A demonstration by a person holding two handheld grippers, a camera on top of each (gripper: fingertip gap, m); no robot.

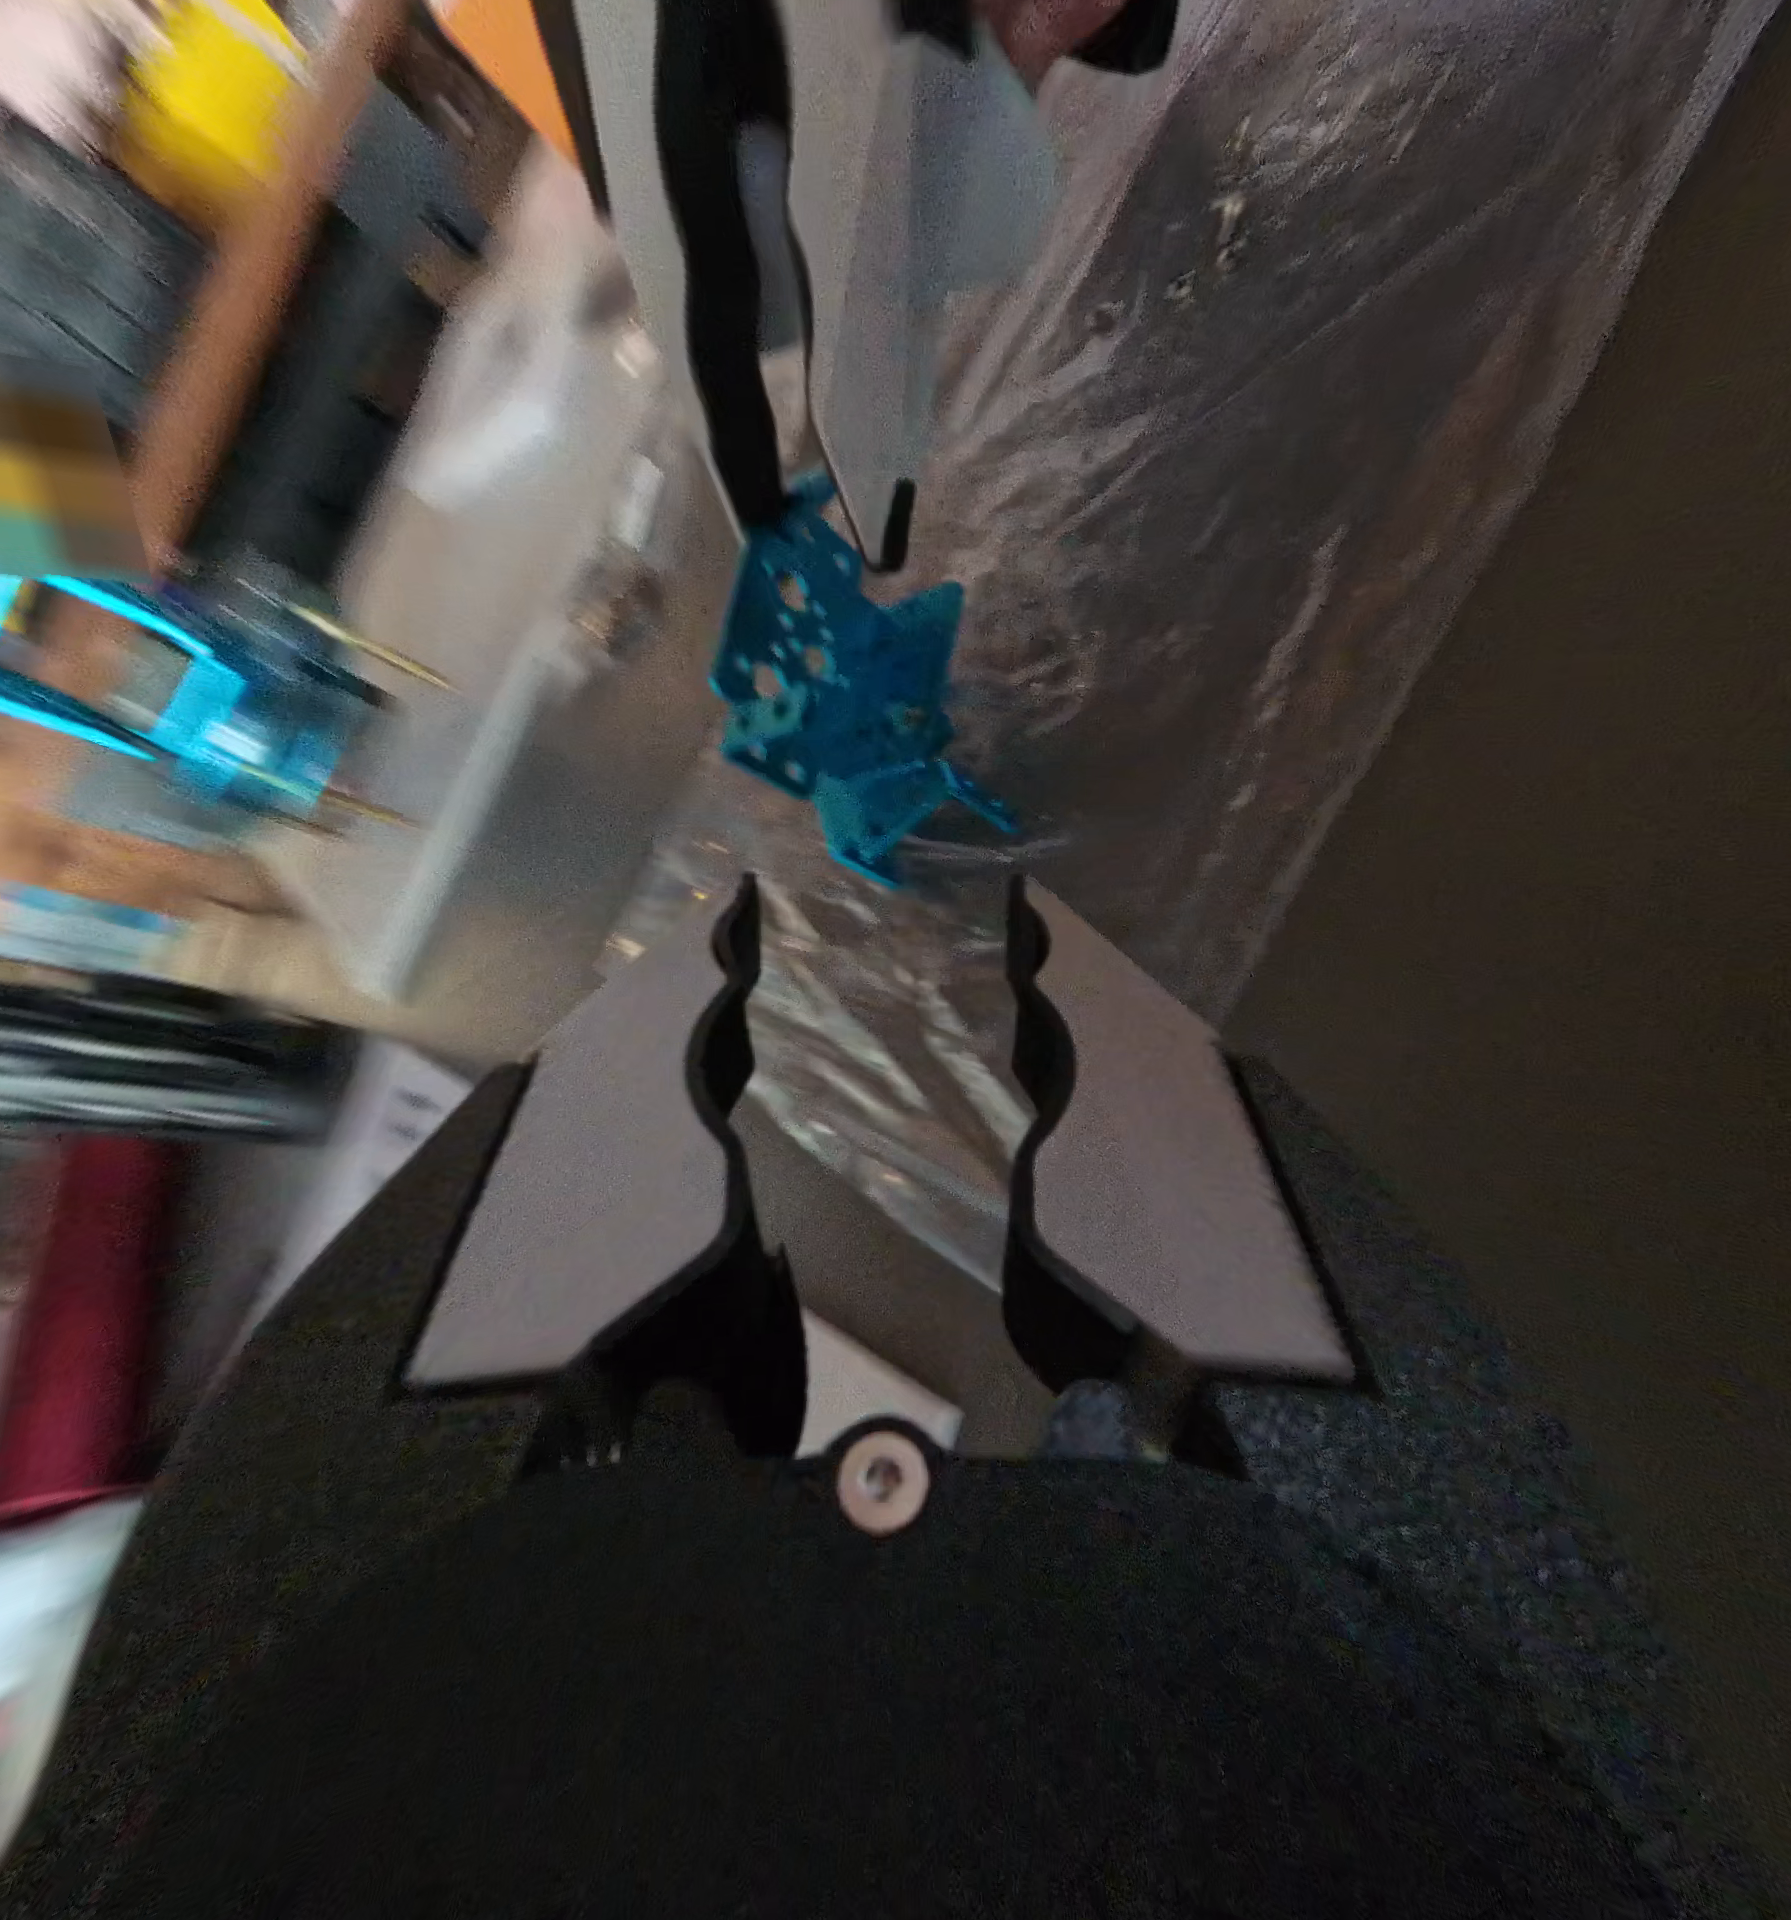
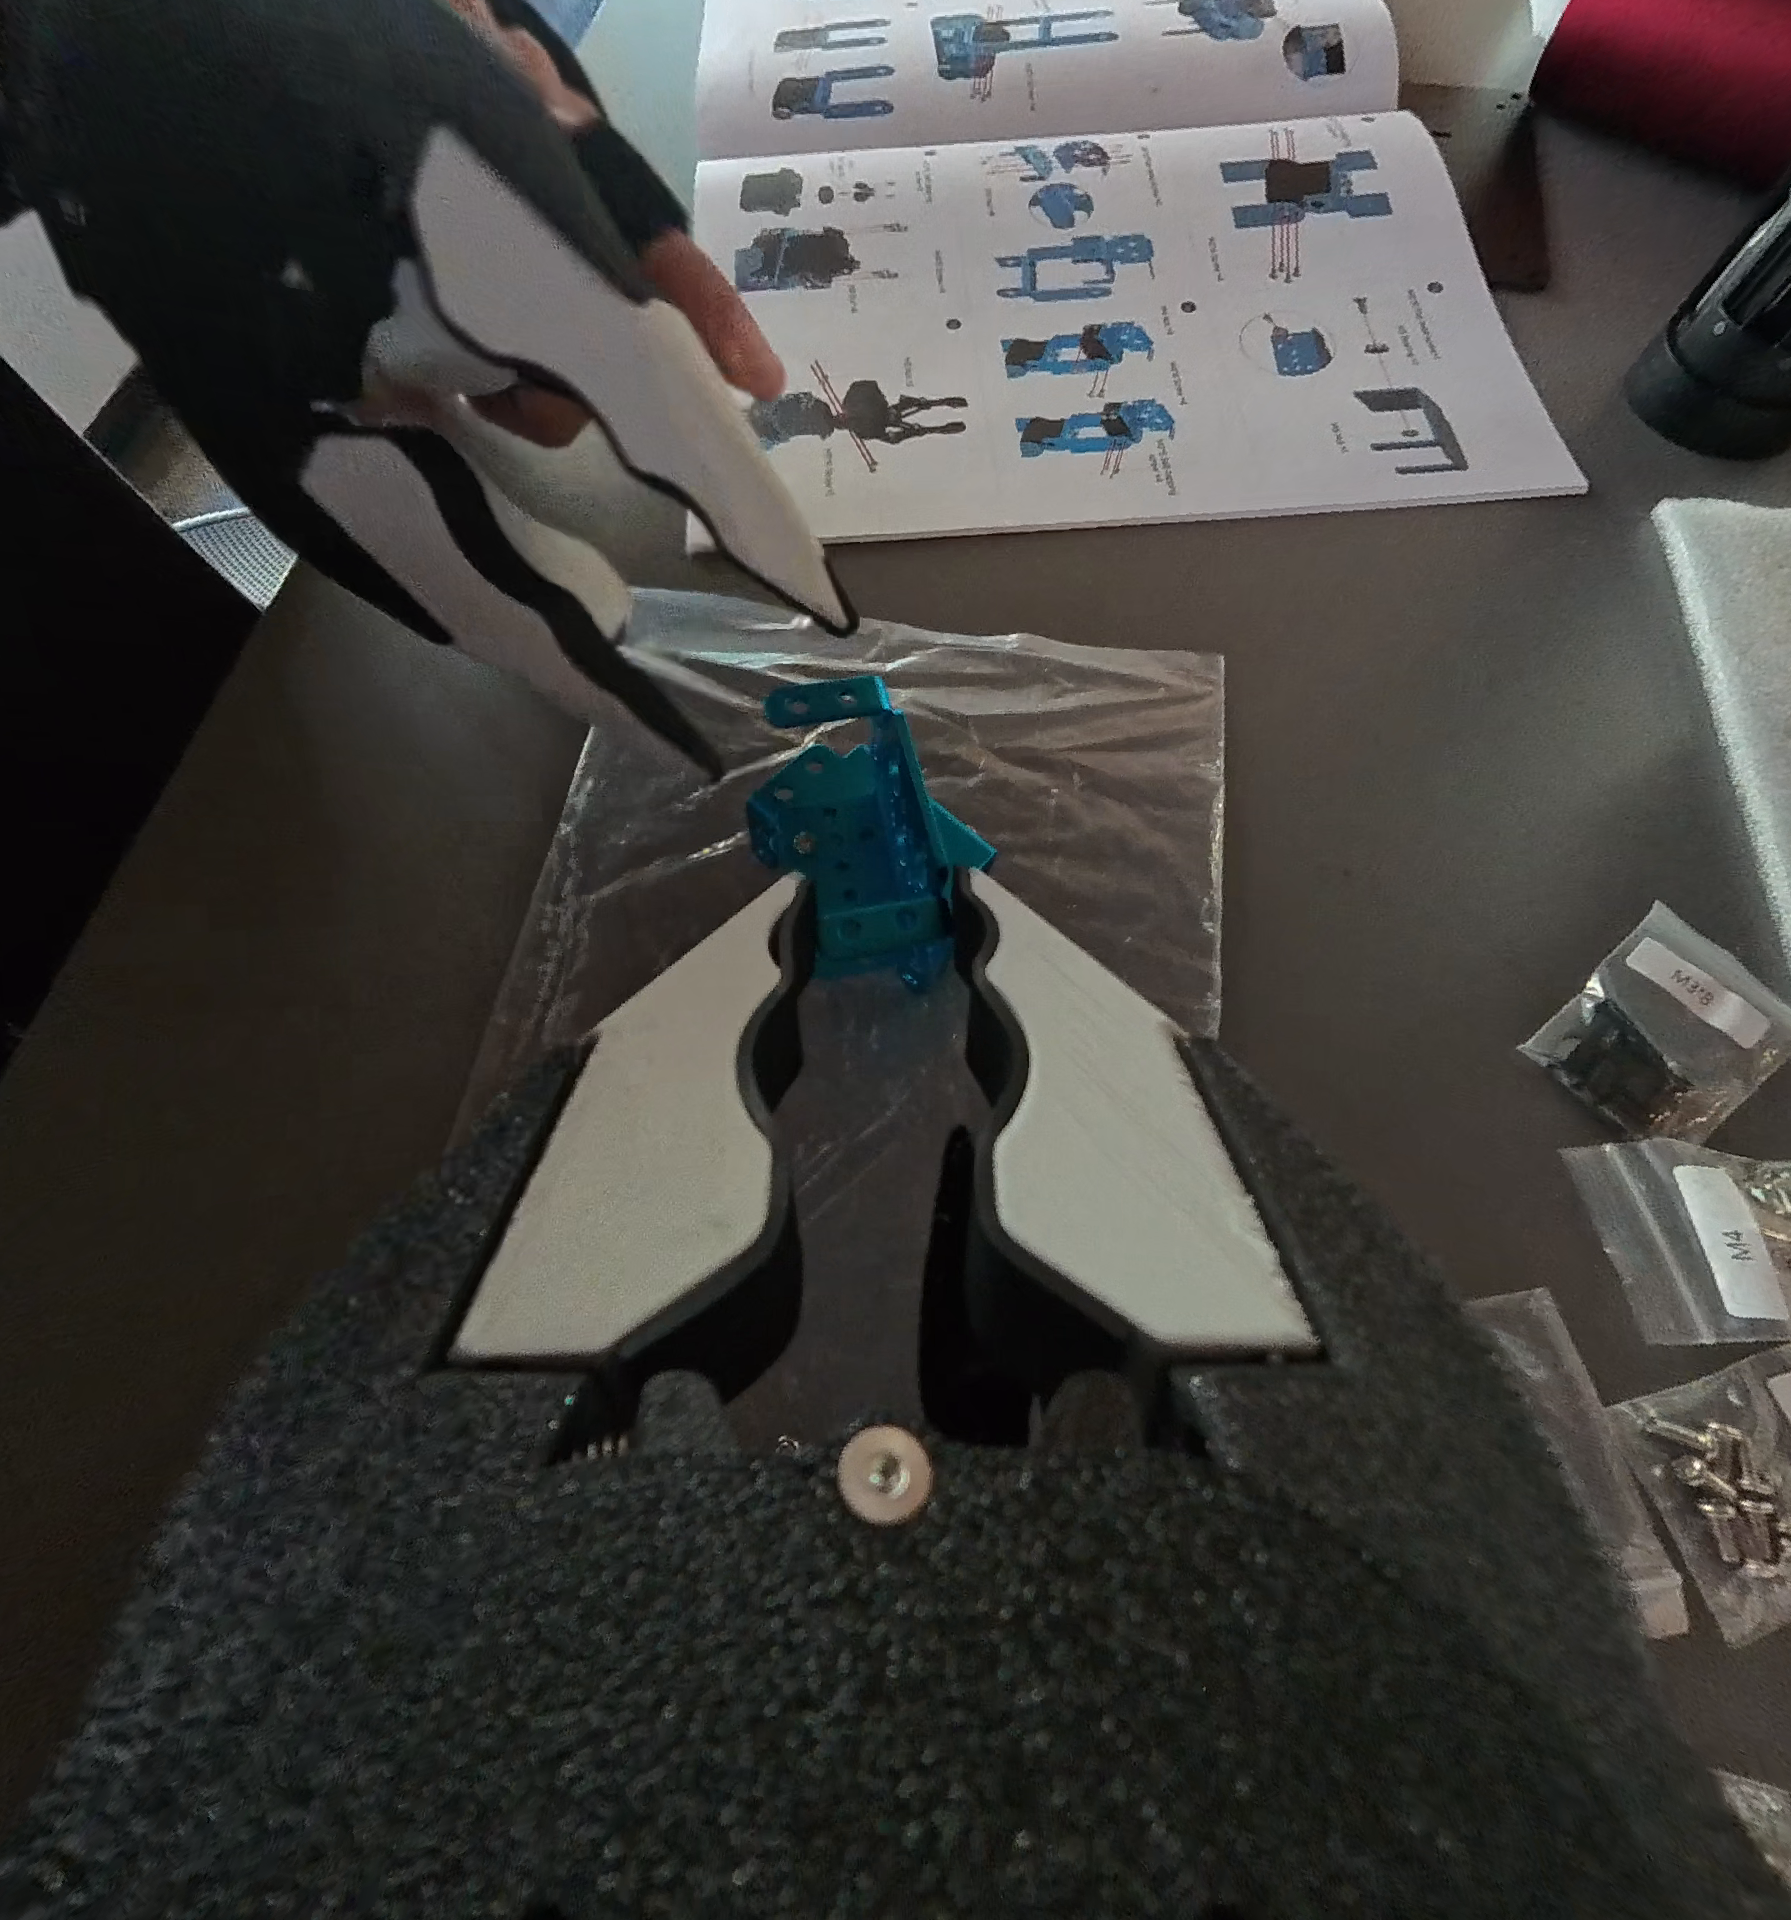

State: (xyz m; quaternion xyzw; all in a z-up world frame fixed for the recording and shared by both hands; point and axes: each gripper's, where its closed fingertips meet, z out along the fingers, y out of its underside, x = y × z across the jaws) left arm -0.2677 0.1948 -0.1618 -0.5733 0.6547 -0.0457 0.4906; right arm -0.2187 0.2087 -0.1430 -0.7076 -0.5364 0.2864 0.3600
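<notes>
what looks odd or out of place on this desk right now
Mostly the blue perforated metal bracket assembly: it sits tilted on a crumpled clear plastic bag, pinched between the right gripper fingertips. The left gripper hovers open beside it. Nothing appears spilled or broken.

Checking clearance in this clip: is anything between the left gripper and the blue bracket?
Nothing visible. The left gripper is open just short of the bracket, and only the clear bag shows under the gap. The right gripper grips the bracket from the opposite side, not in the left one's path.
</notes>
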